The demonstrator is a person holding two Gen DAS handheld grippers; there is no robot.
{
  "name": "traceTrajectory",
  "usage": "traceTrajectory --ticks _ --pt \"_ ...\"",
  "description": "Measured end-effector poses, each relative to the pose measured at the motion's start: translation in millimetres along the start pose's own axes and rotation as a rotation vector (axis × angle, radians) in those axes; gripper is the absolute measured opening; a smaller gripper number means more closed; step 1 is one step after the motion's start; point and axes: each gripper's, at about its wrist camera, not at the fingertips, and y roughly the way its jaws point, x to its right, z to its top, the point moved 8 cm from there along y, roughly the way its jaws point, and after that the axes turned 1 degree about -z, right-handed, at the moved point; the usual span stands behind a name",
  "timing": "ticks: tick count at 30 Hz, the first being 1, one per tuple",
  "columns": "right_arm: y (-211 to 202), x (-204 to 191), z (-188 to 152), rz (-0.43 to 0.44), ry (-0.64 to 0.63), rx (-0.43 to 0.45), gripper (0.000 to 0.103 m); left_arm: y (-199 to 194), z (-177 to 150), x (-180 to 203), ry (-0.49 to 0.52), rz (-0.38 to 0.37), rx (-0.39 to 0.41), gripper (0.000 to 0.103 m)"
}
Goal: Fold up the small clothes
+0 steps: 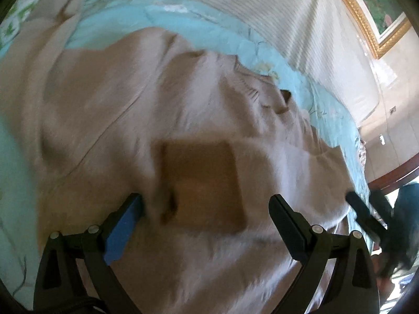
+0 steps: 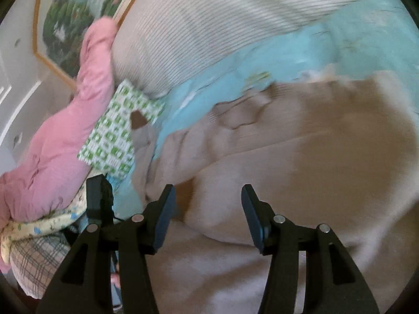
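A beige garment (image 1: pixel 125 110) lies spread over a light blue bedsheet (image 1: pixel 162 23). It has a darker brown square patch (image 1: pixel 207 185) near its middle. My left gripper (image 1: pixel 207 204) is open just above the garment, with the patch between its fingers. In the right wrist view the same garment (image 2: pixel 301 162) fills the lower right, with a raised fold in front. My right gripper (image 2: pixel 208 196) is open over that fold and holds nothing. Both views are blurred by motion.
A striped white pillow (image 1: pixel 262 5) lies at the bed's head, also in the right wrist view (image 2: pixel 199 31). A pink quilt (image 2: pixel 60 141), a green-patterned cloth (image 2: pixel 115 130) and a plaid cloth (image 2: pixel 36 261) are piled at the left. A gold-framed painting (image 1: pixel 377 15) hangs behind.
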Motion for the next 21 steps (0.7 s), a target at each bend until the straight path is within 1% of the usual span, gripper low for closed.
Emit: traceTrajectory --ticks 1,2,3,4,5,6,7,8,10,11,13,15,17,18,19,21 --pt "-13 10 0 -0.023 0.02 0.026 0.053 2 3 5 0.013 -0.005 0.006 0.075" --pt "-22 18 1 -0.04 0.035 0.05 0.054 6 6 9 0.044 0.022 0.013 0.055" --pt "-28 23 3 -0.051 0.047 0.068 0.053 7 7 12 0.066 0.025 0.014 0.004" --pt "-35 29 4 -0.063 0.066 0.091 0.053 8 7 16 0.069 -0.001 -0.011 0.008" --pt "-46 39 7 -0.079 0.092 0.117 0.053 0 10 15 0.052 -0.008 0.011 0.007" --pt "-52 46 10 -0.095 0.106 0.129 0.053 -20 17 11 0.052 0.005 0.085 0.007" --pt "-60 55 13 -0.122 0.116 0.143 0.053 -35 22 6 0.053 0.005 0.133 0.007" --pt "-69 65 17 -0.154 0.123 0.158 0.053 -52 28 -8 0.029 0.025 0.184 0.007" --pt "-82 86 25 -0.217 0.135 0.184 0.053 -58 33 -27 0.008 0.048 0.199 0.007" --pt "-84 99 31 -0.249 0.147 0.184 0.054 -55 32 -42 -0.022 0.07 0.183 0.007" --pt "-79 118 37 -0.286 0.168 0.144 0.054 -51 27 -52 -0.045 0.064 0.153 0.007" --pt "-63 131 43 -0.309 0.18 0.087 0.054 -46 22 -53 -0.041 0.065 0.148 0.007" --pt "-43 135 51 -0.326 0.155 0.045 0.055 -43 19 -51 -0.031 0.08 0.154 0.007" --pt "-35 137 52 -0.33 0.137 0.022 0.057 -42 18 -53 -0.038 0.085 0.158 0.007" --pt "-23 139 56 -0.344 0.12 -0.005 0.058 -45 16 -58 -0.049 0.082 0.158 0.007" --pt "-10 143 57 -0.348 0.103 -0.029 0.059 -48 13 -64 -0.07 0.071 0.161 0.007"
